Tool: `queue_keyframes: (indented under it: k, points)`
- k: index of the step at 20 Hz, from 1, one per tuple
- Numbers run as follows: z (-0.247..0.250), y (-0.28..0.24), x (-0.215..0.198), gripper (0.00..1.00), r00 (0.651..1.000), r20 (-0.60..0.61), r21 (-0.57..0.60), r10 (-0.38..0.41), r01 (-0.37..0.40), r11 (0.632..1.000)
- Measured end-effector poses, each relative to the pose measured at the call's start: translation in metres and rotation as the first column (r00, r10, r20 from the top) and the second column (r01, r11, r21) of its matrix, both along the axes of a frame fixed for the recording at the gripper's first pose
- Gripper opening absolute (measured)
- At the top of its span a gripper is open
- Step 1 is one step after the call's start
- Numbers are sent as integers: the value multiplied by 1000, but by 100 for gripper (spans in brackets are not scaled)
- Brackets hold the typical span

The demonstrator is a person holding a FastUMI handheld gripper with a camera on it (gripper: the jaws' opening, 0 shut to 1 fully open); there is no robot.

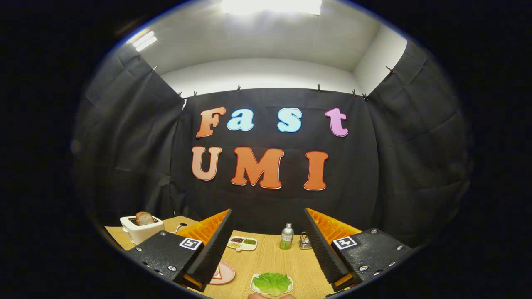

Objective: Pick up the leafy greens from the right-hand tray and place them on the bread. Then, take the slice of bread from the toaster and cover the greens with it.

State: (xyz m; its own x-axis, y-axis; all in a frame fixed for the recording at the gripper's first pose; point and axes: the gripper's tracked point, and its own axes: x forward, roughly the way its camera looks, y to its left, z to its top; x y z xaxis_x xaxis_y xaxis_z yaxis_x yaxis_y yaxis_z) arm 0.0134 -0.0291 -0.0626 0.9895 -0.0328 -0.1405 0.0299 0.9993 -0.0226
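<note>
My gripper (268, 245) is open, held above the wooden table with nothing between its fingers. Below and between the fingers lie the leafy greens (272, 283) on a small white tray (255, 287). To the tray's left sits a pink plate (226, 273) with a slice of bread (216, 273), mostly hidden behind the left finger. A white toaster (141, 230) stands at the table's far left with a browned slice of bread (144, 218) sticking up out of it.
A white divided dish (242, 243) with dark and green fillings sits toward the table's back, beyond the left finger. A small green-labelled bottle (286, 237) and a metal holder (305, 241) stand beside it. Black cloth walls close in behind.
</note>
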Motion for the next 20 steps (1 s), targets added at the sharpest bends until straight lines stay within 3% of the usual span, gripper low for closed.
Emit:
queue_keyframes:
  k: [5,11,16,20]
  points:
    - [-49,0,6,99,992,-124,-24,10,-13,1000]
    - [-110,9,8,99,953,-292,13,84,-84,996]
    - [-157,10,10,98,907,-406,10,116,-122,992]
    - [-202,6,9,99,847,-517,-7,122,-147,989]
